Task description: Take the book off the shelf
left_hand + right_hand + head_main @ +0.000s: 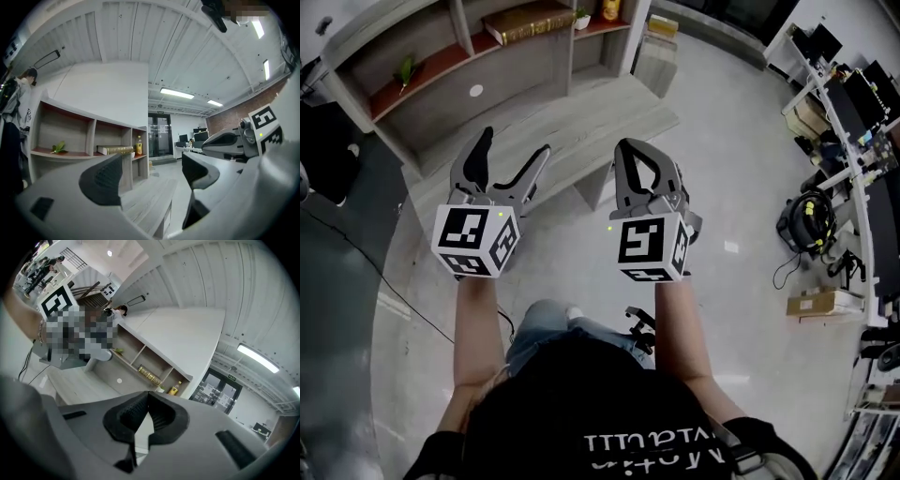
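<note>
Gilt book (pixel 528 21) lies flat on the shelf (pixel 441 62) at top centre, untouched; I judge this the approach step, left gripper (pixel 514 150) spread empty, right gripper (pixel 630 150) pinched together; next I must close the distance

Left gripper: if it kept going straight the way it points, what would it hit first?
Probably nothing close: the left gripper aims over the low bench, towards the right end of the shelf by the bottle. Depth is unclear.

The shelf (pixel 516 66) is matt grey wood-grain with reddish boards, the book (pixel 528 21) on it has a shiny gilt cover, and the floor (pixel 741 159) before it is smooth and slightly glossy.
</note>
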A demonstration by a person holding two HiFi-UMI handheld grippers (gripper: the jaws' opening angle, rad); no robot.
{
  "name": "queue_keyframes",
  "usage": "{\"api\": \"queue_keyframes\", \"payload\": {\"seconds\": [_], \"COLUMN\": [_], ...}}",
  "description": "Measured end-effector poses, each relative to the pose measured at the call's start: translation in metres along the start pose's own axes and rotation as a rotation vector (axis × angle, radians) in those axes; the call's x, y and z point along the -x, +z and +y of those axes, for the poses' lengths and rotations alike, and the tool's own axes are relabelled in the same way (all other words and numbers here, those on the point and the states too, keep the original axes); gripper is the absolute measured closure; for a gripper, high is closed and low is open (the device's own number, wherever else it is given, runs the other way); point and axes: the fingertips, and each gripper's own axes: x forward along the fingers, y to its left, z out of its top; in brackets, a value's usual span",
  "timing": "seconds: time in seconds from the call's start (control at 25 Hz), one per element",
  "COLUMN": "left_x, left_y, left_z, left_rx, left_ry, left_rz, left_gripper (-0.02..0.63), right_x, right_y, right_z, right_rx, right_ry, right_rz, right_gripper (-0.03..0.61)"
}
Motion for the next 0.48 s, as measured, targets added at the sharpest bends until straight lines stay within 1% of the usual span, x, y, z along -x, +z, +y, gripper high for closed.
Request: {"api": "queue_keyframes", "payload": {"seconds": [0.12, 0.28, 0.36, 0.44, 0.48], "left_x": [-0.016, -0.036, -0.046, -0.056, -0.061], "left_y": [-0.001, -0.001, -0.004, -0.006, -0.006], "left_z": [-0.001, 0.0, 0.0, 0.006, 0.009], "left_rx": [-0.012, 0.003, 0.017, 0.026, 0.029], "left_ry": [0.009, 0.004, 0.006, 0.023, 0.032], "left_rz": [0.003, -0.015, -0.008, -0.006, -0.007], "left_gripper": [0.212, 0.212, 0.229, 0.256, 0.259], "right_x": [-0.009, -0.026, -0.035, -0.045, -0.051], "right_y": [-0.009, -0.02, -0.026, -0.029, -0.031], "right_z": [-0.007, -0.016, -0.019, -0.02, -0.021], "right_rx": [-0.007, -0.027, -0.041, -0.045, -0.045], "right_ry": [0.012, 0.02, 0.027, 0.036, 0.041], "right_rz": [-0.001, -0.006, -0.007, -0.011, -0.014], "right_gripper": [0.563, 0.563, 0.563, 0.563, 0.563]}}
